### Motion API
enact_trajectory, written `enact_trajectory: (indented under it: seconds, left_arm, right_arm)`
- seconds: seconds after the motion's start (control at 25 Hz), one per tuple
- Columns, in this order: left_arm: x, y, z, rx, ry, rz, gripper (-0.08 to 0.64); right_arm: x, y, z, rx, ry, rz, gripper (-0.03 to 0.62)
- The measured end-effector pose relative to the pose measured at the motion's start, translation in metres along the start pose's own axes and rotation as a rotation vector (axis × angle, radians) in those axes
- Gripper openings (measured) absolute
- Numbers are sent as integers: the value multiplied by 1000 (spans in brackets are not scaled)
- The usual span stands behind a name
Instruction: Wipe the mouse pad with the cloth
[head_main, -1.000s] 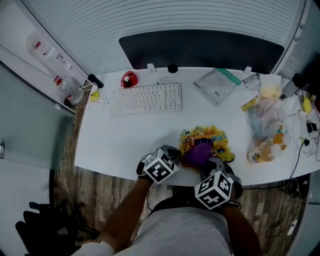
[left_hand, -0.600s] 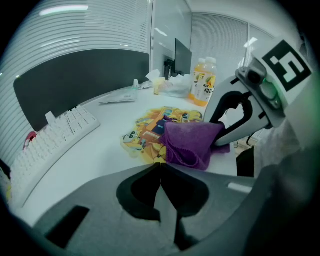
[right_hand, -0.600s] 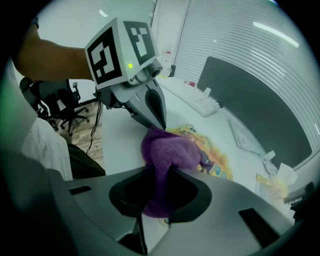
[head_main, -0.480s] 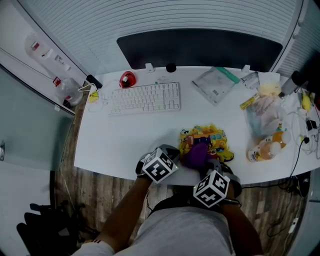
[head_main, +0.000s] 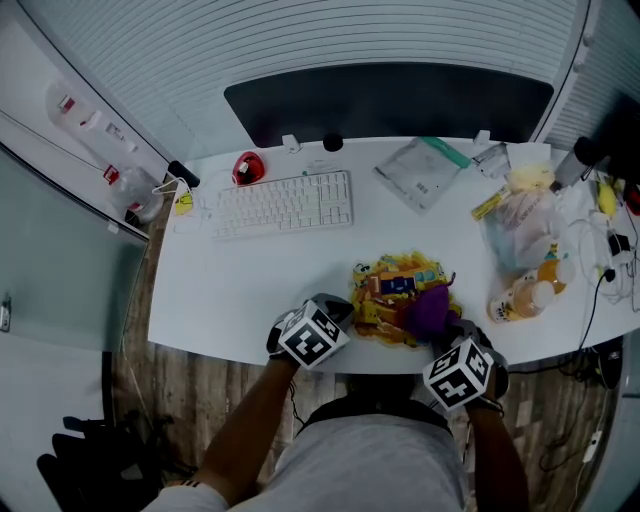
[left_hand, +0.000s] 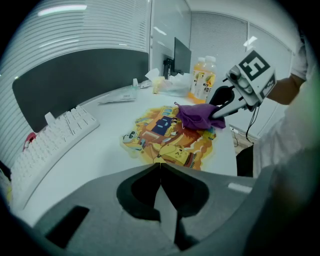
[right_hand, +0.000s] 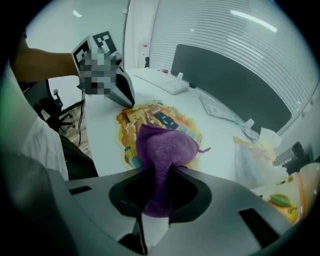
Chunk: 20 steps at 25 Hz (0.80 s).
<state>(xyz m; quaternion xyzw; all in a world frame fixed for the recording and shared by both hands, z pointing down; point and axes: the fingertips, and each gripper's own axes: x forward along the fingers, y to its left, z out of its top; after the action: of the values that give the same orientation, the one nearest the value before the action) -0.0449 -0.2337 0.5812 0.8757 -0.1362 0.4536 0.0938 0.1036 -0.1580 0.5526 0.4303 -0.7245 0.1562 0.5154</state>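
Both tongs are shut: the right tongs (right_hand: 157, 172) are clamped on the purple cloth (right_hand: 165, 147), and the left tongs (left_hand: 160, 164) are closed on nothing. A bunched fold of the cloth is pinched between the right jaws, and the rest hangs forward onto the right part of the mouse pad (head_main: 385, 290). The pad, printed with yellow cartoon figures, lies on the white counter (head_main: 250, 280) close to its near edge. The tip of the left tongs is set at the pad's near-left edge. Whether it presses on the pad or only hovers just above it cannot be told.

Several risks can be judged from this. If the pad is not pinned firmly, it may be dragged along with the cloth and skewed. It may even be pushed over the near edge of the counter, which lies just beside it. Only a narrow fold is gripped, so the cloth could be pulled out of the jaws if it is pressed hard and drawn against the pad's surface. A stroke carried too far right could bring the cloth or the tongs against the drink bottles (head_main: 525, 298) and the plastic bag (head_main: 520, 230) standing near that side. A stroke towards the left could bring the two tongs into contact.
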Motion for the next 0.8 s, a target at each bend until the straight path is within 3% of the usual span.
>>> enact_trajectory:
  seconds: [0.28,0.52,0.8]
  left_arm:
    - [1,0,0,-2,10,4,17]
    - [-2,-2,3,-10,-16,20,17]
    - [-42,-1,54,-38,-256,61,17]
  right_arm:
    - [-10,-22,-25,79,7,-35,69]
    - [-27,-27,-13,163,-97,-32,69]
    - [-56,-36,26,323,-323,13,69]
